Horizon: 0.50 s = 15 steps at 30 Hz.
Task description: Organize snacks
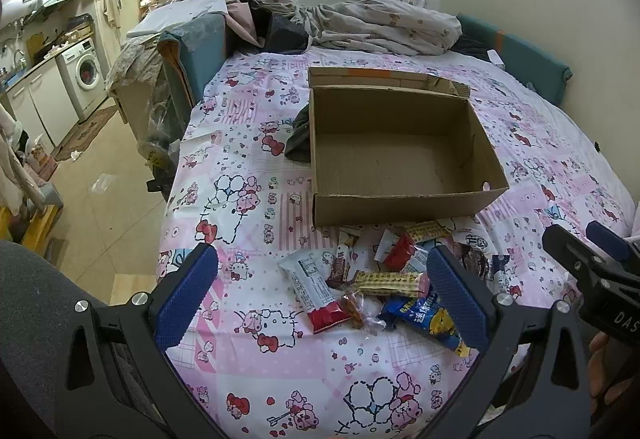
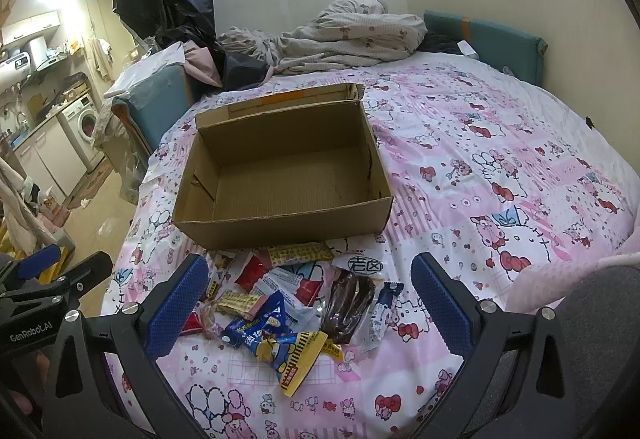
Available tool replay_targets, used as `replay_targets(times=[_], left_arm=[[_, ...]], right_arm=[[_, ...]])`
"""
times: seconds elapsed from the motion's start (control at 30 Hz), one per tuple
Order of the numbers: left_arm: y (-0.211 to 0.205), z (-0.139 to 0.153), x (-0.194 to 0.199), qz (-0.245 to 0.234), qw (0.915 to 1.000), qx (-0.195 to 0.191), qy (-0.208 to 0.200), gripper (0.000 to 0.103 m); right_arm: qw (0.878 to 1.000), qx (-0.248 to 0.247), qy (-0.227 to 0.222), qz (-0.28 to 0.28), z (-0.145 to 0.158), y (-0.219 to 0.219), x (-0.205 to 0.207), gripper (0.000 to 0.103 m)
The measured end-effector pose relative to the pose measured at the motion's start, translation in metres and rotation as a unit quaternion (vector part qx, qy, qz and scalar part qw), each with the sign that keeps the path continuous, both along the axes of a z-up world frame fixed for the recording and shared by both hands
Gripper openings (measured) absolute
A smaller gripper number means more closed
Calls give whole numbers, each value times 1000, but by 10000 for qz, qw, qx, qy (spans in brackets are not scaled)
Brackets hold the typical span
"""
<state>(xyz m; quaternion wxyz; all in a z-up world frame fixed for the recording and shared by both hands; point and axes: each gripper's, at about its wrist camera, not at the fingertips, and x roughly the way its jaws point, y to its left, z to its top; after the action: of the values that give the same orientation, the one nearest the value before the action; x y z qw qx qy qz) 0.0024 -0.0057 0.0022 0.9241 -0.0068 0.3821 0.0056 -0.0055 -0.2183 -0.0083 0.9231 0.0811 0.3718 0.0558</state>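
An empty brown cardboard box (image 1: 396, 155) (image 2: 280, 175) stands open on the pink patterned bedsheet. Just in front of it lies a pile of wrapped snacks (image 1: 376, 283) (image 2: 296, 303): a white and red packet (image 1: 316, 291), a yellow bar (image 1: 392, 283), a blue and yellow packet (image 2: 276, 339), a dark brown packet (image 2: 346, 307). My left gripper (image 1: 320, 299) is open and empty, hovering over the pile. My right gripper (image 2: 310, 303) is open and empty over the same pile. Each gripper shows at the edge of the other's view.
A crumpled grey quilt (image 1: 384, 19) and dark clothes (image 1: 276, 31) lie at the bed's far end. A dark cloth (image 1: 298, 137) sits left of the box. The bed's left edge drops to a tiled floor (image 1: 104, 207), with a washing machine (image 1: 84, 73) beyond.
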Motion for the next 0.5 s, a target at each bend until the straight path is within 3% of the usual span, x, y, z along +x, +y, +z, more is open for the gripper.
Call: replay_targets(times=[0.5], left_arm=[[2, 1, 0, 18, 10000, -12, -24, 103]], right_arm=[[10000, -5, 1, 0, 1, 0, 0, 103]])
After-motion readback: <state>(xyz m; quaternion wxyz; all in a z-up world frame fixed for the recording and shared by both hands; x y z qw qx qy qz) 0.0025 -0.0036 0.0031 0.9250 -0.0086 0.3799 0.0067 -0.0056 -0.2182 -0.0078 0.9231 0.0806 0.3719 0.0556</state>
